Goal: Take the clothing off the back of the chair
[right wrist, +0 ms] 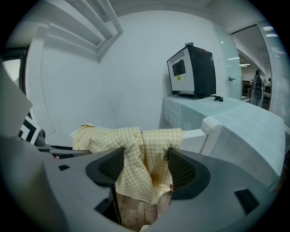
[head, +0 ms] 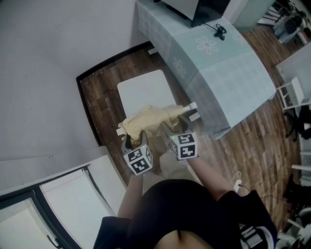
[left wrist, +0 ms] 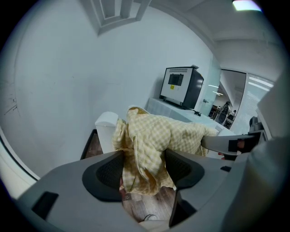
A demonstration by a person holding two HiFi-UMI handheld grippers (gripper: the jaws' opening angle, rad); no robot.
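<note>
Two grey hand-held tools work at one pale yellow checked garment [head: 149, 118], which lies bunched over the back of a white chair [head: 143, 90]. In the head view the chair's flat seat lies at 12 o'clock of the garment, and its white back posts show at the cloth's two ends.

Left gripper [head: 128, 141], at 7 o'clock of the garment: its jaws are spread wide. A hanging fold of the checked fabric fills the gap between the two dark pads without being pinched. Whether the cloth touches the pads cannot be told.

Right gripper [head: 182, 122], at 4 o'clock of the garment: its jaws are likewise spread wide. A second fold hangs between the pads, draped and uncompressed.

Each tool carries a cube with square black-and-white markers [head: 138, 159] at its near end, with the person's forearms behind.

Surroundings: a dark wood-plank floor [head: 104, 95] lies under the chair. A long table under a pale green cloth [head: 228, 73] stands at 2 o'clock of the chair, and a dark boxy monitor [head: 197, 7] stands at its far end.
</note>
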